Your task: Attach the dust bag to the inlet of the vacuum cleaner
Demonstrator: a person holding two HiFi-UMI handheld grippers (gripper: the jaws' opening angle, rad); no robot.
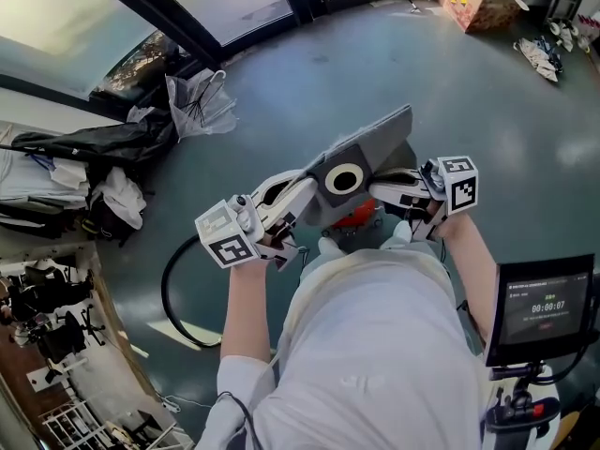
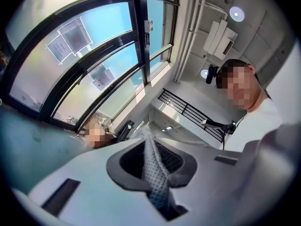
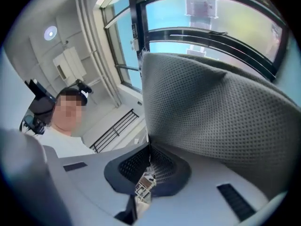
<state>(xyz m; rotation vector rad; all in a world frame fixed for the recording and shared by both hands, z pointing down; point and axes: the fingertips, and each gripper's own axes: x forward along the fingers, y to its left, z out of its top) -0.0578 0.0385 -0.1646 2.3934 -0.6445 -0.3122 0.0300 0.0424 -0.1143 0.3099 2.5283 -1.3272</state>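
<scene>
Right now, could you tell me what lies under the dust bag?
Only a red part, probably the vacuum cleaner, shows under the dust bag; the rest, inlet included, is covered.

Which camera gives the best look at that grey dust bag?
The head view: most of the dust bag shows there, round opening included. The left gripper view shows only a pinched fold of it; the right gripper view, one broad fabric side.
</scene>
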